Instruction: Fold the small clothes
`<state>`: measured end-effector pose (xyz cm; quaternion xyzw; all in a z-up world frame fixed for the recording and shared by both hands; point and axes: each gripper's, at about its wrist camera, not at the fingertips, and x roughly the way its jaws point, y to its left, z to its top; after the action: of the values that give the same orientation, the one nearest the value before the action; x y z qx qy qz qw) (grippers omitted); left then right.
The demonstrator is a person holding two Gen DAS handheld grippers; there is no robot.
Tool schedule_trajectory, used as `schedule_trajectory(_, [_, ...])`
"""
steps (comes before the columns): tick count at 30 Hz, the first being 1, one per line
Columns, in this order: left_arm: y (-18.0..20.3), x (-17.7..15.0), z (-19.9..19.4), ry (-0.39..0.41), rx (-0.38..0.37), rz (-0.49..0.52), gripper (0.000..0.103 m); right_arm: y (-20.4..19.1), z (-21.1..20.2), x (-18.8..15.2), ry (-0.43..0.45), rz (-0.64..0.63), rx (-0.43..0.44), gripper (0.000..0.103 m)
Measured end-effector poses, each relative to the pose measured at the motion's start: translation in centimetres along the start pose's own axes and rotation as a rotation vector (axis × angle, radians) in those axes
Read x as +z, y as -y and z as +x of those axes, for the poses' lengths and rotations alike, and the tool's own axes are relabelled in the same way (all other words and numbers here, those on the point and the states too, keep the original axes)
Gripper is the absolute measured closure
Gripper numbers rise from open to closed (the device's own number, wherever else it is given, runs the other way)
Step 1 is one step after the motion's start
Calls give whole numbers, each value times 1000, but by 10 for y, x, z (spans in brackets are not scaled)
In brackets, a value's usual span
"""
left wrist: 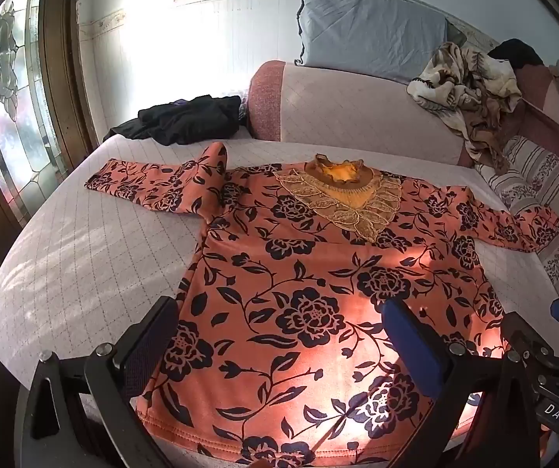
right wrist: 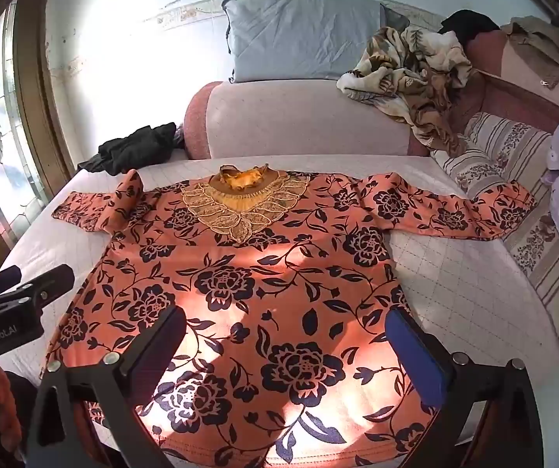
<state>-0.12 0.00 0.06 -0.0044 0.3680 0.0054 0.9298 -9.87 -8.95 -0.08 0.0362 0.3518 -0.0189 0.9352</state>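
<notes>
Left wrist view shows the orange flower top [left wrist: 310, 273] flat on the bed [left wrist: 84, 241], hem just under both wide-open, empty tools, neck far ahead, left tool [left wrist: 279, 347] nearer its left sleeve [left wrist: 154, 183], right tool [right wrist: 287, 355] nearer its right.

I am holding my left gripper [left wrist: 279, 343] tilted downward with its jaws standing wide apart, nothing between the pads. My right gripper [right wrist: 285, 347] is hanging beside it at the same downward slant, jaws equally wide and empty.
</notes>
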Motion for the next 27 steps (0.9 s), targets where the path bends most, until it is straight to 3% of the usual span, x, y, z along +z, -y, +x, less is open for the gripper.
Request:
schedule_trajectory(7, [-10,-4,2,-21,-26,-35,0,3,5,3,-27,21,-3,0])
schedule_trajectory(9, [-12,-5,0,-22,-20,-36,0,-2,0,-2,13,6,-25,0])
schedule_trajectory(27, [-16,-6,7,-40,-36,-34,0,-7,4,-1,2,10,-28,0])
